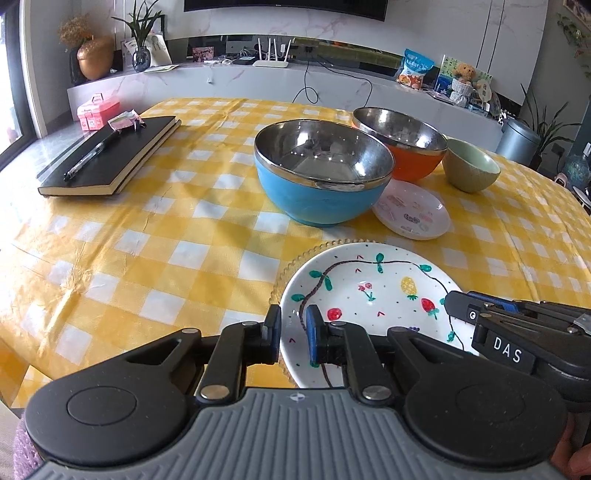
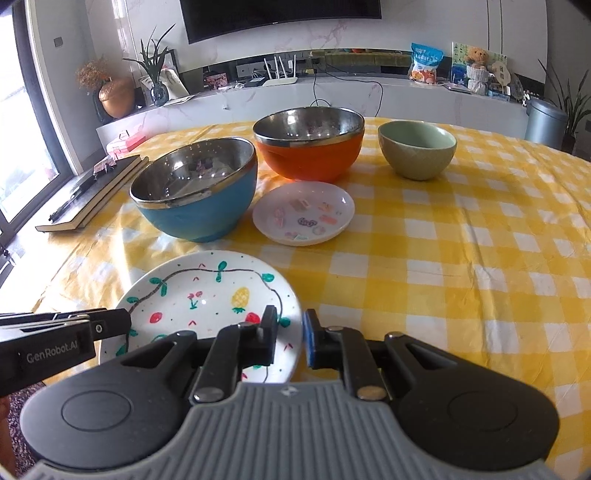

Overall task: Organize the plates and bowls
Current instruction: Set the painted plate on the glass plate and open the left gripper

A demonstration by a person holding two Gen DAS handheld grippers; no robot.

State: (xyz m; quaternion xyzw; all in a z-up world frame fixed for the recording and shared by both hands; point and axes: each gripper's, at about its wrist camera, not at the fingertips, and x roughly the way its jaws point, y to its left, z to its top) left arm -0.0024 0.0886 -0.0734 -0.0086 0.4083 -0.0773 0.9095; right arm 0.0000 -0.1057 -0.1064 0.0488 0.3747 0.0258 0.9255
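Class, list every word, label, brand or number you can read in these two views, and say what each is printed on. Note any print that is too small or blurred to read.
"DAS": white letters on the side of the right gripper.
"GenRobot.AI": on the side of the left gripper; its last letter is partly cut off.
Snack bag: print too small to read.
Small plate: sticker writing blurred.
TV: logo too small.

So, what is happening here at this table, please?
A person holds two tongs and is sorting dishes on a yellow checked tablecloth. Both the left tongs and the right tongs are nearly shut on opposite edges of the fruit-painted plate, which sits on a beaded glass plate. Behind it stand a blue bowl, an orange bowl, a green bowl and a small pink saucer, all still separate.
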